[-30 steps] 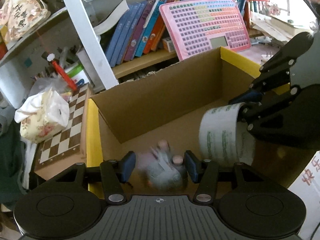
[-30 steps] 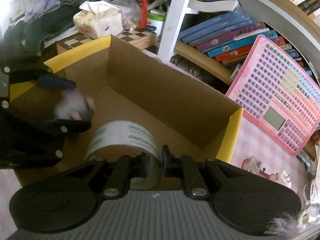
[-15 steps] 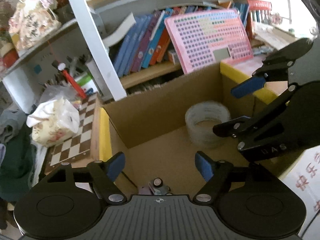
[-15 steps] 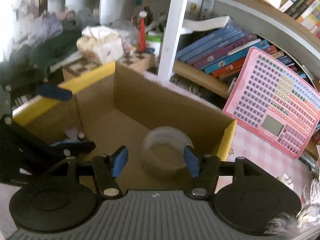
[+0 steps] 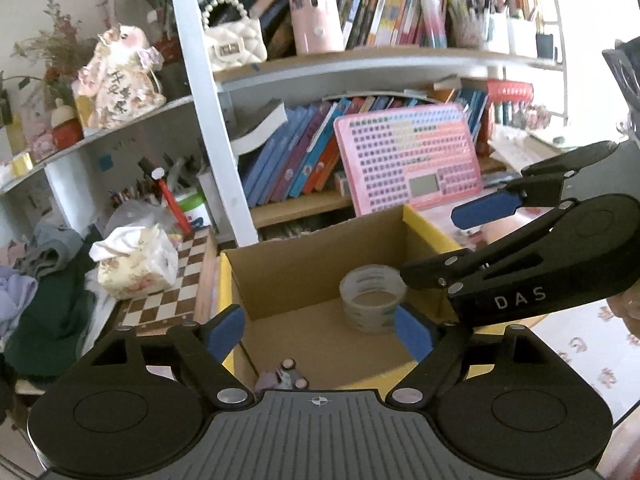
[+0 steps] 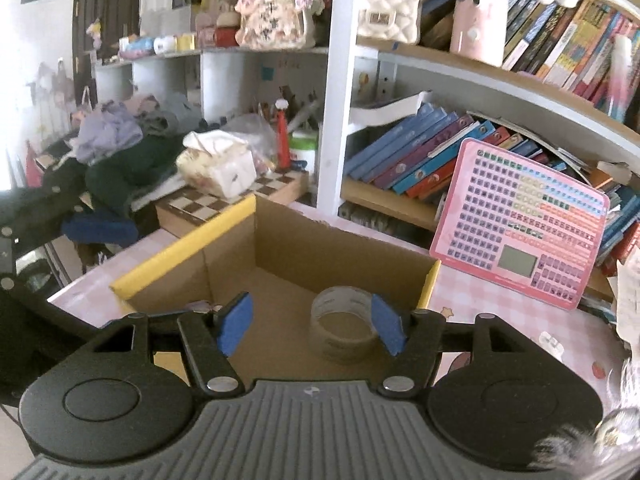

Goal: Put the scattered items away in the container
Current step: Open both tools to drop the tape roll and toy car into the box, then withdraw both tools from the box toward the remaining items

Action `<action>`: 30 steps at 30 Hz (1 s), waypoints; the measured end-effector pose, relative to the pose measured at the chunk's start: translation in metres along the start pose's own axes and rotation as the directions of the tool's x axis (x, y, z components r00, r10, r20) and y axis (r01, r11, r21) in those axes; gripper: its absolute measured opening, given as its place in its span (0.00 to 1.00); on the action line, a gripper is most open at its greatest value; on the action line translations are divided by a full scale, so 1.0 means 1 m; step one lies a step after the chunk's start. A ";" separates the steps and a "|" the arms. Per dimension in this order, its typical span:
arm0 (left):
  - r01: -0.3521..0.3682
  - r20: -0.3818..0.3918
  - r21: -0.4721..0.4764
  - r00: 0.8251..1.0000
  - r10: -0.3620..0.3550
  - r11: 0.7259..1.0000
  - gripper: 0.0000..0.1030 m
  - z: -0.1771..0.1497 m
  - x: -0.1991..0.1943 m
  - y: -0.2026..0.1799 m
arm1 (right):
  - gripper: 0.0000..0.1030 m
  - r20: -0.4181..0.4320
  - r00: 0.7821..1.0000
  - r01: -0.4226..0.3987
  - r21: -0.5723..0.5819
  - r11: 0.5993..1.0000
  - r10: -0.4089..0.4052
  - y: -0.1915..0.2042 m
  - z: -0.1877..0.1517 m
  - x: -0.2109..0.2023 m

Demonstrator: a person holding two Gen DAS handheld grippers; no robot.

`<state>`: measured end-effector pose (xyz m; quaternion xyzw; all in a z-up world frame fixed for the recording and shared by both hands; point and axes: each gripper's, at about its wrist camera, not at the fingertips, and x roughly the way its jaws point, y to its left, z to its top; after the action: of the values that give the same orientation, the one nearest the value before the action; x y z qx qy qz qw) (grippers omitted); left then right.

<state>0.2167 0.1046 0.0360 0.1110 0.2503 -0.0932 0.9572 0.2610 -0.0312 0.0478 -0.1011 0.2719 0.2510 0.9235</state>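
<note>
I am seeing the roll of clear tape [image 6: 347, 328] lying flat on the floor of the cardboard box [image 6: 320, 258], just ahead of my right tongs [image 6: 314, 323], nearer their right pad. A small grey plush toy [image 5: 280, 378] is sitting in the box's near corner, directly under my left tongs [image 5: 320, 330]. Both pairs are standing wide apart, holding nothing. Beyond the box a pink keyboard toy [image 6: 520, 240] is leaning against the bookshelf [image 6: 460, 76]; to the left a tissue box [image 5: 136, 266] is resting on a chessboard [image 5: 168, 300]. The pink checked tablecloth [image 6: 500, 316] is spreading rightward.
</note>
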 end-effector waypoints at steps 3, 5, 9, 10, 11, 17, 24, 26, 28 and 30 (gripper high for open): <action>-0.006 0.007 -0.007 1.000 0.006 1.000 0.83 -0.006 -0.016 -0.004 | 0.63 0.021 1.000 0.004 0.018 1.000 -0.004 0.006 -0.005 -0.020; -0.008 0.003 -0.017 1.000 0.008 1.000 0.83 -0.010 -0.026 -0.005 | 0.64 0.033 0.999 0.006 0.039 0.999 -0.008 0.008 -0.008 -0.032; -0.008 -0.027 -0.062 1.000 0.007 0.998 0.84 -0.021 -0.043 -0.006 | 0.65 0.051 0.998 0.032 0.075 0.997 -0.035 0.013 -0.019 -0.055; -0.007 -0.034 -0.075 0.999 0.004 0.997 0.84 -0.024 -0.046 -0.006 | 0.65 0.058 0.997 0.039 0.079 0.996 -0.043 0.014 -0.022 -0.060; -0.006 -0.038 -0.087 0.999 0.002 0.996 0.84 -0.027 -0.050 -0.006 | 0.65 0.059 0.997 0.047 0.085 0.995 -0.053 0.015 -0.025 -0.064; -0.017 -0.057 -0.131 0.998 0.010 0.991 0.84 -0.049 -0.073 -0.011 | 0.66 0.035 0.993 0.105 0.114 0.988 -0.110 0.027 -0.054 -0.087; -0.021 -0.081 -0.123 0.997 0.011 0.992 0.84 -0.075 -0.094 -0.026 | 0.69 -0.014 0.982 0.190 0.104 0.976 -0.190 0.042 -0.098 -0.106; -0.025 -0.096 -0.113 0.995 0.014 0.993 0.84 -0.081 -0.095 -0.031 | 0.71 -0.037 0.979 0.206 0.134 0.969 -0.202 0.045 -0.111 -0.110; -0.016 -0.124 -0.117 0.992 0.001 0.993 0.84 -0.088 -0.095 -0.035 | 0.73 -0.074 0.976 0.214 0.164 0.963 -0.204 0.048 -0.121 -0.111; 0.006 -0.156 -0.132 0.987 -0.026 0.991 0.84 -0.092 -0.092 -0.038 | 0.75 -0.104 0.976 0.207 0.168 0.964 -0.192 0.052 -0.127 -0.111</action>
<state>0.0864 0.1033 -0.0024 0.0530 0.3315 -0.0752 0.9390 0.0962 -0.0736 0.0009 -0.0560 0.3213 0.1270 0.9367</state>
